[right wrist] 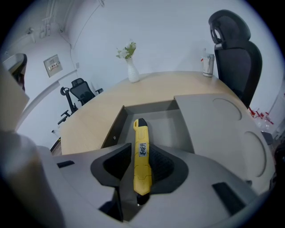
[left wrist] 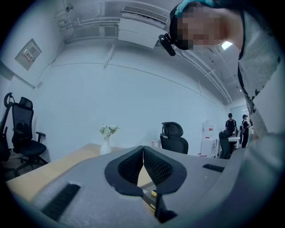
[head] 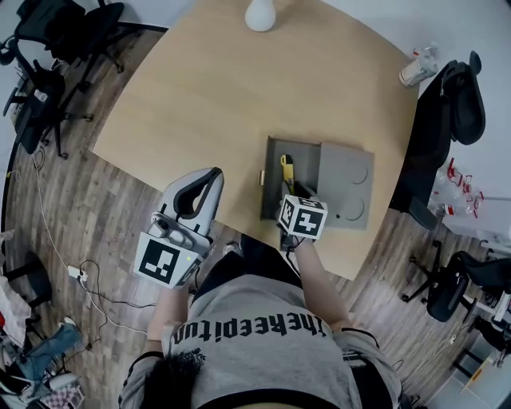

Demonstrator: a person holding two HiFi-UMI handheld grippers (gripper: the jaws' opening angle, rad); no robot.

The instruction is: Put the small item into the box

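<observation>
A yellow utility knife (right wrist: 140, 138) lies between the jaws of my right gripper (right wrist: 141, 152), its black tip pointing into the open grey box (right wrist: 148, 107). The jaws stand wide, and the pads flank the handle without visibly pressing on it. From the head view, the knife (head: 287, 168) shows inside the box (head: 272, 185), just past the right gripper (head: 297, 196) and its marker cube. The box's slid-off lid (head: 347, 188) covers its right part. My left gripper (head: 209, 180) hovers over the table's near edge, left of the box. Its jaws (left wrist: 143, 153) are shut with nothing between them.
A white vase (head: 260, 14) stands at the table's far edge and a can (head: 417, 70) at its right edge. A black office chair (head: 459, 104) sits right of the table, with more chairs (head: 48, 48) at the far left. The box lies near the table's front edge.
</observation>
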